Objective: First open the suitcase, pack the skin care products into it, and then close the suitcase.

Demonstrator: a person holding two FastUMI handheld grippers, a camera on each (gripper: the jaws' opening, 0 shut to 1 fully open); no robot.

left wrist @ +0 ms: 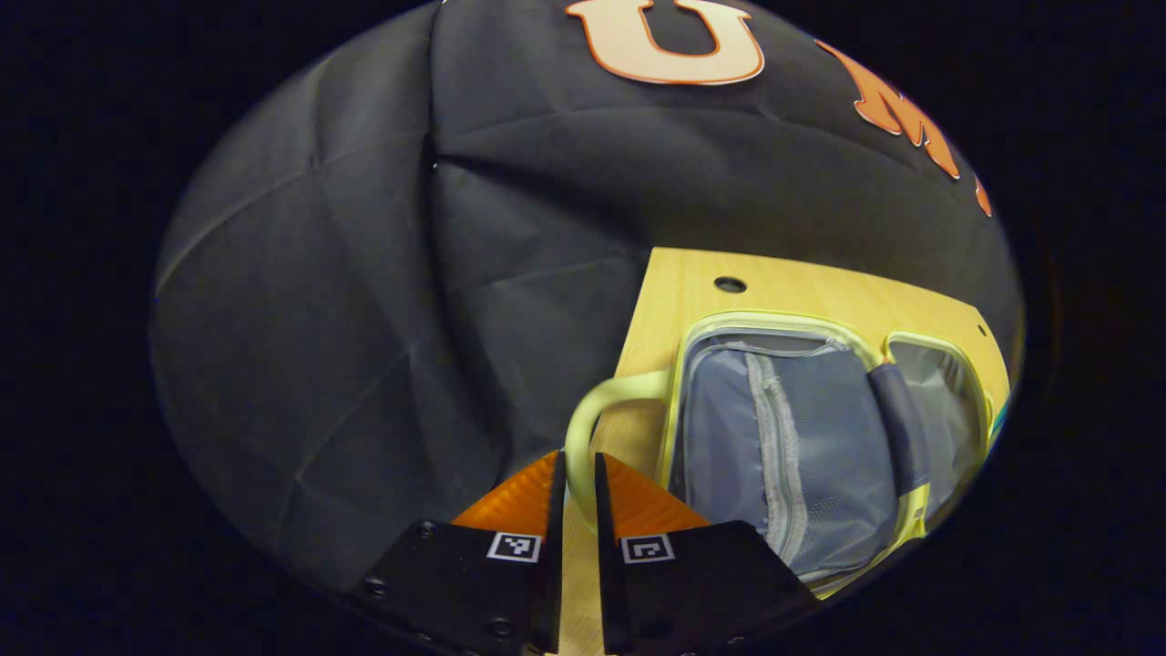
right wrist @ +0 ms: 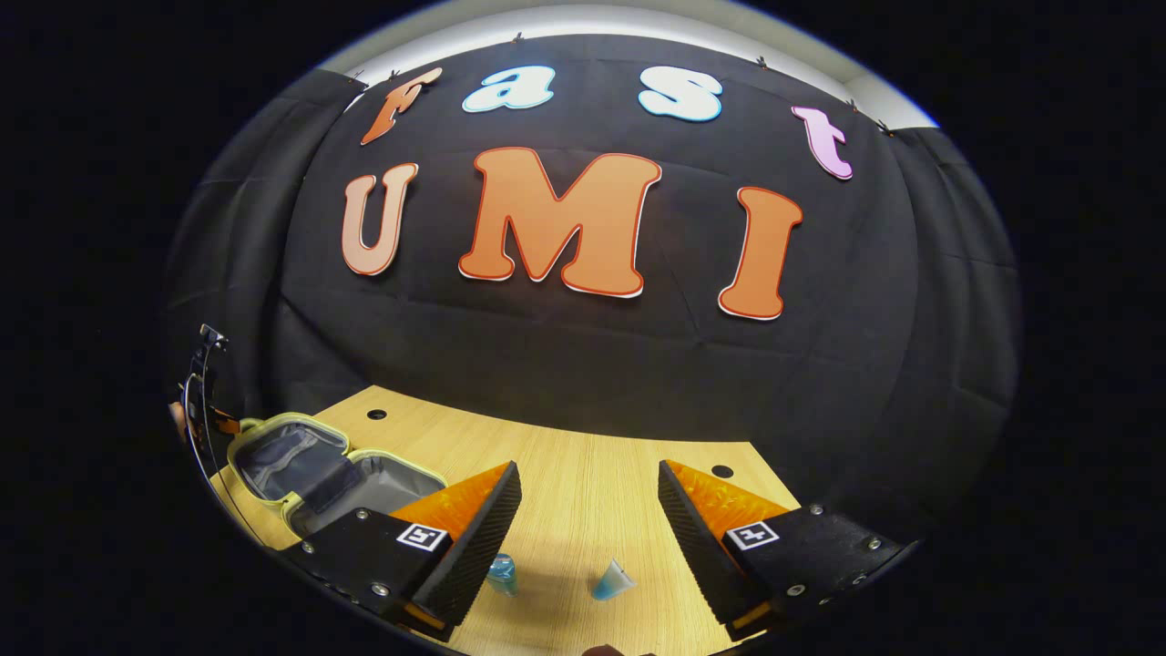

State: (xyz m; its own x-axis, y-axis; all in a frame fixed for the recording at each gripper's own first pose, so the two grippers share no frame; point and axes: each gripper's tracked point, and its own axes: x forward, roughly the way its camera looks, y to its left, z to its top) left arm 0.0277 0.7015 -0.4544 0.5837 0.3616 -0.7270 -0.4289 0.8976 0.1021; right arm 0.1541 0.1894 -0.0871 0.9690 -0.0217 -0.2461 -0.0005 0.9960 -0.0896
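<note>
The small suitcase [left wrist: 802, 437] lies open on the wooden table [left wrist: 792, 287], pale yellow-green rim around grey lining, a zipped mesh pocket in the nearer half. My left gripper [left wrist: 576, 492] is shut on the suitcase's looped handle [left wrist: 592, 405] at the table's edge. In the right gripper view the open suitcase [right wrist: 310, 469] sits far left, with the other gripper [right wrist: 205, 401] beside it. My right gripper [right wrist: 588, 510] is open above the table. Two small blue skin care items [right wrist: 501, 574] [right wrist: 612, 580] lie on the wood just below its fingers, untouched.
The table [right wrist: 583, 456] has round holes [right wrist: 721, 471] [right wrist: 375, 414] near its far edge. Black cloth wall stands close behind the table. Bare wood stretches between the suitcase and the blue items.
</note>
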